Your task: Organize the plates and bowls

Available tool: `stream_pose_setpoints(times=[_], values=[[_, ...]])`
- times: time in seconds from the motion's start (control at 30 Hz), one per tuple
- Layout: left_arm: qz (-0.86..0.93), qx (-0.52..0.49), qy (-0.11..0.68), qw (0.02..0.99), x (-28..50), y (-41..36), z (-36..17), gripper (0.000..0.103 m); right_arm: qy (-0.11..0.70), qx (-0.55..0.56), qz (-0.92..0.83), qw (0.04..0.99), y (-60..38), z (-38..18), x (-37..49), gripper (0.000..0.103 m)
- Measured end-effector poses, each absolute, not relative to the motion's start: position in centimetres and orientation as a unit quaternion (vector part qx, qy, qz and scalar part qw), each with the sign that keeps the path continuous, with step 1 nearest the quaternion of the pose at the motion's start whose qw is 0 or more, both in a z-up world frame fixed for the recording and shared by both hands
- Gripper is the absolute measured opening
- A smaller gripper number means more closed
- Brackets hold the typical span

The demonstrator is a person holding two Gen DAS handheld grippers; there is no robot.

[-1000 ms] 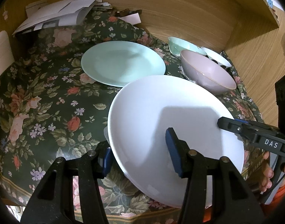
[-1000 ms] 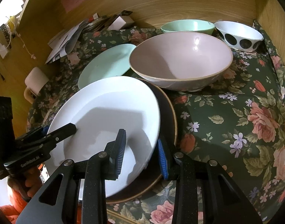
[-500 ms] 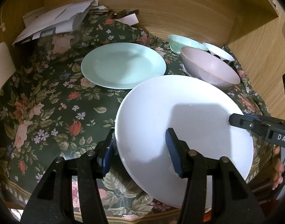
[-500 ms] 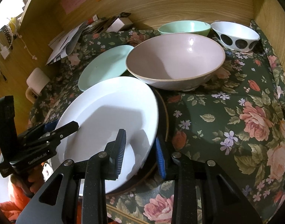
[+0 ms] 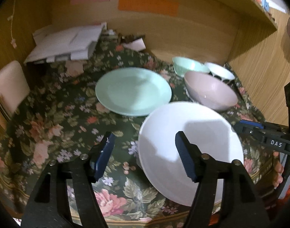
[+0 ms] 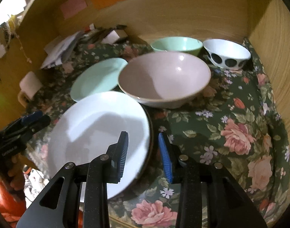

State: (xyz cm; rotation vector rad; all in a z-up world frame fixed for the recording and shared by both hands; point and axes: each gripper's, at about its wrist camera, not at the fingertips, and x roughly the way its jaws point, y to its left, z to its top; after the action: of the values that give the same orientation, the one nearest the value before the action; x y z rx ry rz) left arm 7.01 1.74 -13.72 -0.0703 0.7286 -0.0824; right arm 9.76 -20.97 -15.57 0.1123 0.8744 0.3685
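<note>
- Left wrist view: left tongs point(image 5: 143, 155) have just been opening; the jaws stand apart, released, with the near rim of the white plate point(image 5: 190, 148) between them but neither pad pressing on it.
- White plate sits at the near right edge of the bench point(image 5: 50, 114), which is covered in a dark floral cloth. A thin brown rim of a second plate point(image 6: 150, 138) shows under it in the right wrist view.
- Mint plate point(image 5: 133, 91) lies flat on the cloth behind the white plate, towards the middle; in this view the two rims appear to overlap slightly, but I cannot tell if they touch.
- Pink bowl point(image 5: 211, 91) stands upright just behind the white plate on the right. Mint bowl point(image 5: 186, 66) and a white bowl with black spots point(image 6: 226, 55) stand side by side behind it, near the wooden back wall.
- Right wrist view: right tongs point(image 6: 143, 155) have just been opening a little; the jaws straddle the right rim of the stacked plates with a narrow gap. Motion blur; I cannot tell whether the pads press on the rim.
- Loose papers point(image 5: 67, 43) piled at the back left corner. Coloured notes point(image 5: 146, 1) stuck on the back wall.
- A hand point(image 6: 14, 171) with an orange sleeve below it grips the left tool's handle at the left edge of the right wrist view.
</note>
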Motion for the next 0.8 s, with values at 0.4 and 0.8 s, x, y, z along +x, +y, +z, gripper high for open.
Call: stream_pose_setpoints(times=[0.4,0.8], values=[[-0.015,-0.031,0.340,0.940,9.3,4.4,-11.2,0.074,0.383,0.019,0.216,0.898,-17.3,-11.8,13.2,0.034],[0.043,-0.033,0.359,0.932,15.0,8.5,-11.4,0.085,0.389,-0.001,0.240,0.889,-13.7,-10.9,19.8,0.054]])
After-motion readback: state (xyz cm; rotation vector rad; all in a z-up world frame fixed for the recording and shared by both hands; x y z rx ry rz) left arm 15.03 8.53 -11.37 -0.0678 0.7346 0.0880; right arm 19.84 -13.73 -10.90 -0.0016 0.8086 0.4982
